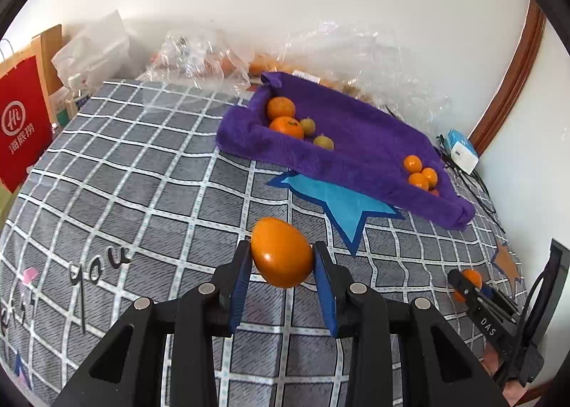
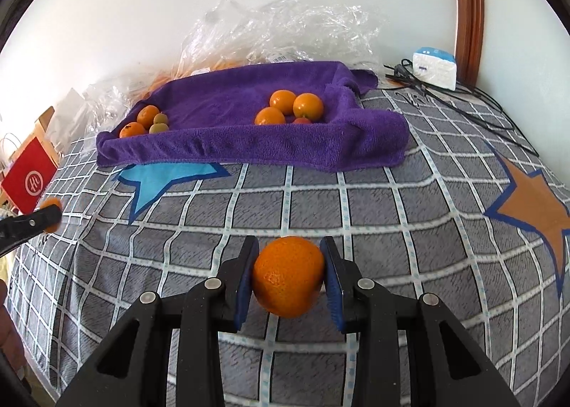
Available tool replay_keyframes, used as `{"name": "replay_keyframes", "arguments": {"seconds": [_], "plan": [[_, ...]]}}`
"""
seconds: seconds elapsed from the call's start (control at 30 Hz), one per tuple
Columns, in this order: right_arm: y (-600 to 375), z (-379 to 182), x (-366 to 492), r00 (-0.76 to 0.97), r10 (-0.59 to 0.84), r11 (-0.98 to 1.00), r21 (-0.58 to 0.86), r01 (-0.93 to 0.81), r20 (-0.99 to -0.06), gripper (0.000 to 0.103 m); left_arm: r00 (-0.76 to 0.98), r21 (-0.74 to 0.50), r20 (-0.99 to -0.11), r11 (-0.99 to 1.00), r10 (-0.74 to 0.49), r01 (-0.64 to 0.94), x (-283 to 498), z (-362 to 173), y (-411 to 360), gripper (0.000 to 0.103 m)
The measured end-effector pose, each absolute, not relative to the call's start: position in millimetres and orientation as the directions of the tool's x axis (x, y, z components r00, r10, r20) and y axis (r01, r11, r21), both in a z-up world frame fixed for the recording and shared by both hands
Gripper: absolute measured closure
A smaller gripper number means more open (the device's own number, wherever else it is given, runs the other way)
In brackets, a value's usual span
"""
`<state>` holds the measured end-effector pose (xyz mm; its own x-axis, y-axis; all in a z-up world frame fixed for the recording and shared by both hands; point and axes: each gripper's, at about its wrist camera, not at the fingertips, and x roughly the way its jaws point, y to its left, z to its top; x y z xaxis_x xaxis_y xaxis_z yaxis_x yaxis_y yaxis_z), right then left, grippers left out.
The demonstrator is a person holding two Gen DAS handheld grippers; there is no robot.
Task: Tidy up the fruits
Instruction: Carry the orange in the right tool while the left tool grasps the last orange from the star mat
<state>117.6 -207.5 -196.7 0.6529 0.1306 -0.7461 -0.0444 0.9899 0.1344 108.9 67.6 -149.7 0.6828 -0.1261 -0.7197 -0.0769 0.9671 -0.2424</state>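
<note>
My left gripper (image 1: 282,257) is shut on a smooth egg-shaped orange fruit (image 1: 281,252), held above the checked bedspread (image 1: 142,171). My right gripper (image 2: 289,269) is shut on a round tangerine (image 2: 288,277), also above the bedspread (image 2: 356,207). Ahead lies a purple towel (image 1: 356,143) with raised edges, also in the right wrist view (image 2: 231,100). On it one group holds tangerines (image 1: 281,107) and small green fruits (image 1: 323,141); another group holds smooth orange fruits (image 1: 418,171). The right gripper shows in the left wrist view (image 1: 466,286); the left gripper shows in the right wrist view (image 2: 50,214).
Crumpled clear plastic bags (image 2: 285,25) with more fruit lie behind the towel by the wall. A red paper bag (image 1: 21,122) stands at the left. A white-blue tissue pack (image 2: 434,66) and black cables (image 2: 463,100) lie at the far right.
</note>
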Motion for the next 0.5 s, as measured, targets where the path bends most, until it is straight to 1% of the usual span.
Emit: {"name": "replay_keyframes", "arguments": {"seconds": [0.17, 0.3, 0.5], "plan": [[-210, -186, 98, 0.651, 0.15, 0.986, 0.159, -0.045, -0.744, 0.068, 0.713, -0.248, -0.689, 0.966, -0.126, -0.069, 92, -132, 69, 0.07], [-212, -169, 88, 0.668, 0.149, 0.985, 0.172, -0.033, -0.729, 0.068, 0.735, -0.293, -0.661, 0.954, -0.155, -0.062, 85, -122, 71, 0.07], [-208, -140, 82, 0.7, 0.128, 0.987, 0.157, -0.023, -0.702, 0.068, 0.751, -0.298, -0.638, 0.954, -0.172, -0.035, 82, -108, 68, 0.07]]}}
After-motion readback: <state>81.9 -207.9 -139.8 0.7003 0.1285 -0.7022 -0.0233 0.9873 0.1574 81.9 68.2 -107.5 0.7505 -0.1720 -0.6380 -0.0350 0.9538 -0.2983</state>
